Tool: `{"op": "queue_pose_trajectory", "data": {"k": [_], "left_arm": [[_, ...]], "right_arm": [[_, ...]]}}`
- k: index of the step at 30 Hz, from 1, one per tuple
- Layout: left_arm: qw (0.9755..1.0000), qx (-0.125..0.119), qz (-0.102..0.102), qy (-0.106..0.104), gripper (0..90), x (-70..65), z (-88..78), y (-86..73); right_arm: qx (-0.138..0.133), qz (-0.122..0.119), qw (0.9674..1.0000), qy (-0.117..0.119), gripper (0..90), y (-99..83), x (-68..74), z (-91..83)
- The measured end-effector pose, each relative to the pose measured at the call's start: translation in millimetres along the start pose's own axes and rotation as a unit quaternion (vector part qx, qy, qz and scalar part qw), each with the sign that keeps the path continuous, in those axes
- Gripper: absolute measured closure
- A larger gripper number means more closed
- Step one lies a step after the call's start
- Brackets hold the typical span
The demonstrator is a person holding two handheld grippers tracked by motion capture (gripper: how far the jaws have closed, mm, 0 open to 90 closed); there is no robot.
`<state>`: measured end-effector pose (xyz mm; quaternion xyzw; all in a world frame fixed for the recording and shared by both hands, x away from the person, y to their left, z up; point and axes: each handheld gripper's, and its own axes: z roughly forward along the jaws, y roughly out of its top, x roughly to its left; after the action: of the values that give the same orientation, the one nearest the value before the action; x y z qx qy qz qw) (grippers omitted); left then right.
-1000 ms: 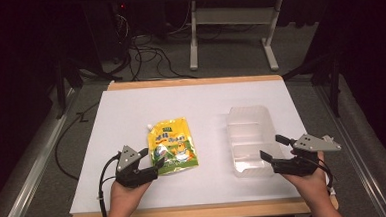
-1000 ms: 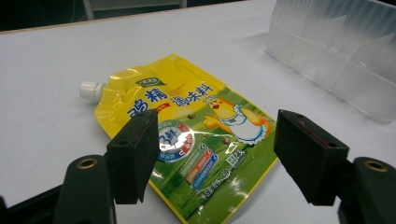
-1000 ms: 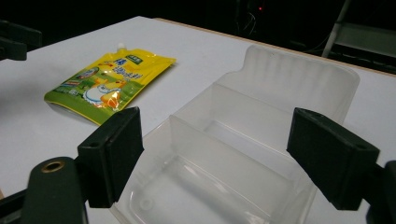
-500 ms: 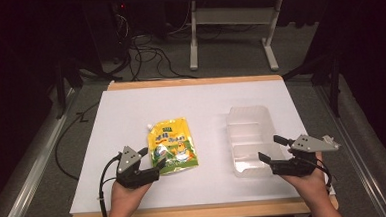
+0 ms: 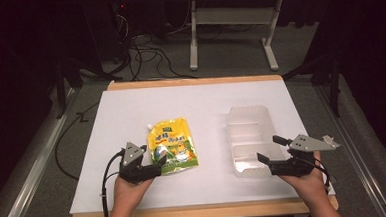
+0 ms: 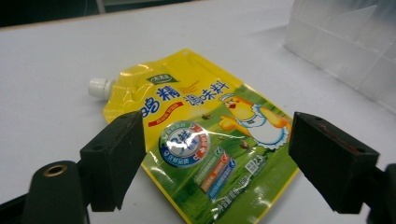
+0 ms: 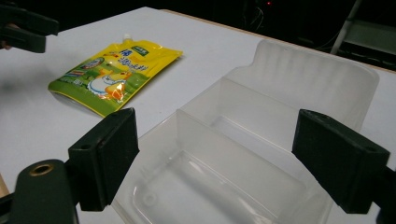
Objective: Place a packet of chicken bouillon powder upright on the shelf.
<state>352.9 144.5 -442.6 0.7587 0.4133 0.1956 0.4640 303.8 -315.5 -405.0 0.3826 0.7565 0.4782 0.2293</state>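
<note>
A yellow and green spouted pouch (image 5: 173,143) with a chick picture lies flat on the white table, left of centre. My left gripper (image 5: 156,165) is open at the pouch's near corner. In the left gripper view the pouch (image 6: 205,135) lies below and between the open jaws of the gripper (image 6: 217,161). A clear plastic container (image 5: 249,123) with a divider stands to the right. My right gripper (image 5: 272,150) is open at its near end. In the right gripper view the container (image 7: 289,93) lies under the gripper (image 7: 215,156), and nothing is held.
The white sheet (image 5: 205,103) covers a wood-edged table (image 5: 194,82). Beyond the far edge are cables (image 5: 143,51) and a white desk frame (image 5: 234,21) on the floor. The right gripper view also shows the pouch (image 7: 114,74) and the left gripper (image 7: 23,25) beyond it.
My right gripper has edged left, closer over the container's near end. The left gripper and the pouch have stayed put.
</note>
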Motion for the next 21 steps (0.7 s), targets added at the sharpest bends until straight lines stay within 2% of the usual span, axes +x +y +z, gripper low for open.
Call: {"op": "queue_pose_trajectory", "data": {"k": [5,13,21], "left_arm": [[0.9999,0.007,-0.015,-0.001,25.1,6.7,11.6,2.0],[0.9997,0.016,-0.019,0.001,25.9,15.9,19.1,3.3],[0.9990,0.021,-0.040,0.007,27.8,33.2,32.8,5.8]], "right_arm": [[0.003,0.002,1.0000,0.000,14.7,-0.4,0.3,0.7],[0.004,-0.002,1.0000,0.001,14.9,-0.7,-0.2,1.2],[0.009,-0.002,1.0000,0.002,15.0,-1.3,1.8,2.5]]}}
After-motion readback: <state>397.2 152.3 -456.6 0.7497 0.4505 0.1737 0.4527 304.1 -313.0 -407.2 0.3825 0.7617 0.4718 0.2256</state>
